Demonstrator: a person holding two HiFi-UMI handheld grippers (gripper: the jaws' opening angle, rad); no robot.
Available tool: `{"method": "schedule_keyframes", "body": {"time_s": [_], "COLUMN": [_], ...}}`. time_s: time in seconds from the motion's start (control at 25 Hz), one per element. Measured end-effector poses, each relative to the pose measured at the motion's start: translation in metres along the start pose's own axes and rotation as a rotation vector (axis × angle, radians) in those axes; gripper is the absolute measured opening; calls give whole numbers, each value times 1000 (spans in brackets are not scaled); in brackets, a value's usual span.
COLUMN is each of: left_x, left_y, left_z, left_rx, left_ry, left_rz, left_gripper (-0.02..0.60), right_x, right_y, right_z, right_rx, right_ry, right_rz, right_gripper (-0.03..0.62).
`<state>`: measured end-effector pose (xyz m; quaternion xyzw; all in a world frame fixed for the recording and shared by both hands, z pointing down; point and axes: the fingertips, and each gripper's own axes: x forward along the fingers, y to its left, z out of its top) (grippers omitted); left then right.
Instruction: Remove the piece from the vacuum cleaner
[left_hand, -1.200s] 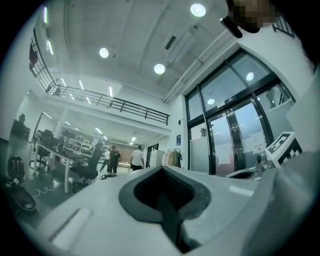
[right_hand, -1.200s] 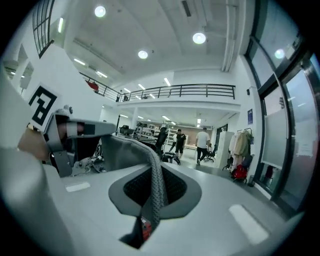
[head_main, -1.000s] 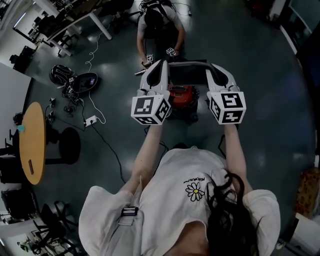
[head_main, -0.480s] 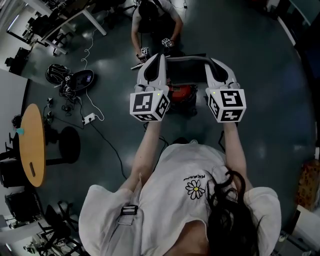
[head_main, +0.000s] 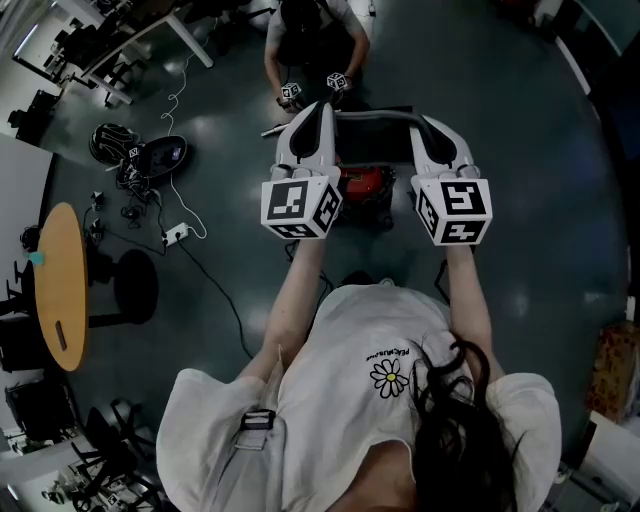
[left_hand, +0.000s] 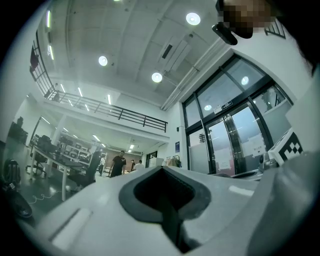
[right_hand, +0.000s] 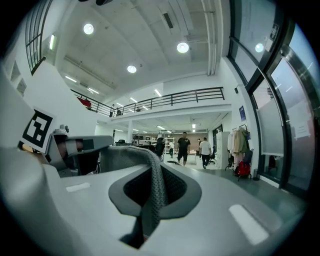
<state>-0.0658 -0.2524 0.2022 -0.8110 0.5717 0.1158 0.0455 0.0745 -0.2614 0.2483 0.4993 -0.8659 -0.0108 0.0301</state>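
We log the grey piece (head_main: 372, 117) at upper centre, clamped in the right gripper (head_main: 422, 124) jaws and seemingly the left gripper (head_main: 324, 110) jaws, above the red vacuum cleaner (head_main: 362, 186); removal looks nearly done.

Open two-storey lab-office — mezzanine railing (right_hand: 170, 98), desks (left_hand: 55, 159), glass entrance doors (left_hand: 235, 140), round ceiling lights (right_hand: 182, 47)

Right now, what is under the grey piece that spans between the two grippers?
Below the grey piece sits a red vacuum cleaner on the floor. Only part of its red body shows; the left gripper and right gripper cover its sides.
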Motion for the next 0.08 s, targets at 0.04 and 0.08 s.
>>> {"method": "schedule_keyframes", "body": {"time_s": [0.04, 0.08], "left_x": [-1, -2], "left_y": [-1, -1], "left_z": [2, 4], "left_rx": [-1, -2], "left_ry": [-1, -2], "left_rz": [-1, -2], "left_gripper": [2, 0], "right_x": [-1, -3], "right_y": [1, 2], "right_z": [1, 3], "right_rx": [-1, -1], "right_ry": [0, 0], "right_rz": [1, 1], "right_gripper": [35, 35]}}
